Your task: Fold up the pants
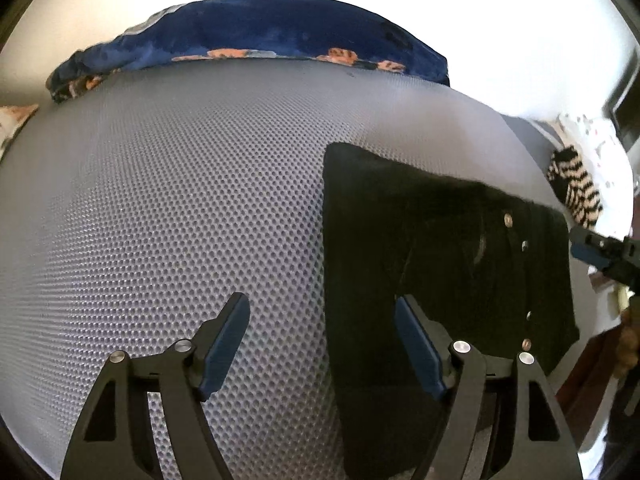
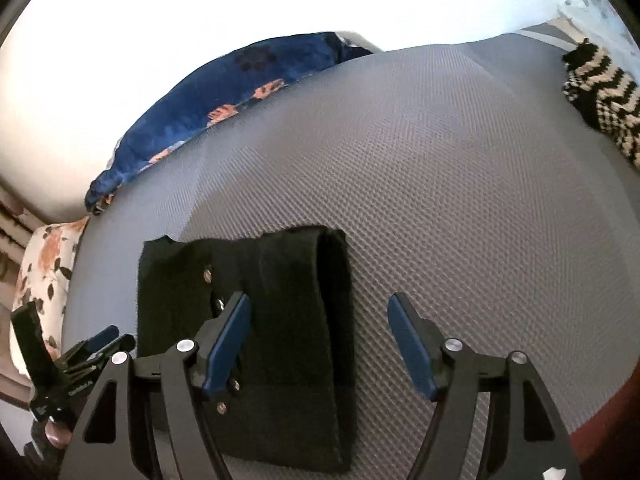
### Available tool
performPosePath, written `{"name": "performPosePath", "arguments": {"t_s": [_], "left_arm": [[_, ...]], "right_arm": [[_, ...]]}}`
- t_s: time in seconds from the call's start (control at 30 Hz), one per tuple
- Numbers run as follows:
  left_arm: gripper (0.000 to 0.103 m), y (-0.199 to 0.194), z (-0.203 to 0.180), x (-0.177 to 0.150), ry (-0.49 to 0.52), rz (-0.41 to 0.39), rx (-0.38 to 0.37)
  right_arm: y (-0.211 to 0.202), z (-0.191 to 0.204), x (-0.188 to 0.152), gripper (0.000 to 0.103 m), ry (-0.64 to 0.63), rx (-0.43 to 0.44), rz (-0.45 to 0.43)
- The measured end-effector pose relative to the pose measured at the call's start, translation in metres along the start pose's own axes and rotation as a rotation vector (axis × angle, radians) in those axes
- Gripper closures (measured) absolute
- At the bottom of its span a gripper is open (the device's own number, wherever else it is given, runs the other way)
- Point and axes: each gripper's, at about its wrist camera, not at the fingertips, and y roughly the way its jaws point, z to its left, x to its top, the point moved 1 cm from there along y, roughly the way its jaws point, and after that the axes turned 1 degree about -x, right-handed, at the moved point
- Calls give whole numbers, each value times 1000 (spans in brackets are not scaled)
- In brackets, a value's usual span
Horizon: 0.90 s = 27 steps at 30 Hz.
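Observation:
Black pants (image 1: pixel 440 240) lie folded into a compact rectangle on the grey mesh mattress (image 1: pixel 180 200), with metal buttons showing along one side. My left gripper (image 1: pixel 320 298) is open above the pants' left edge. Its right finger (image 1: pixel 416 340) stands over the fabric and its left finger over bare mattress, with nothing held. In the right wrist view the pants (image 2: pixel 280 300) lie at lower centre. My right gripper (image 2: pixel 318 297) is open over their right edge and grips nothing. Each gripper appears in the other's view: the right gripper (image 1: pixel 596 250) and the left gripper (image 2: pixel 100 342).
A blue blanket with orange paw prints (image 1: pixel 260 36) is bunched along the mattress's far edge. A black-and-cream striped garment (image 2: pixel 600 96) lies at the far right corner. A floral pillow (image 2: pixel 44 272) sits at the left. The bed's dark red edge (image 2: pixel 600 432) shows at lower right.

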Motion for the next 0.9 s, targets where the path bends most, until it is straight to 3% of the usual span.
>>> {"name": "performPosePath", "arguments": {"t_s": [0.27,0.53,0.7,0.83,0.9], "left_arm": [[27,13,12,8,-76,48,-33],[28,24,11,9,-81,87,-81],[28,27,10,10,-79,110,-148],[28,32,12,11,-90,129,-172],[28,35,11,11,-85,140,-176]], "right_arm": [[23,-10,6,35,7,-31,47],[41,-25,-5,35,61,14,128],[37,-38,-14,35,79,144,179],[41,-50,-28,46,97,292,250],[42,-54,-32,46,111,333,265]]}}
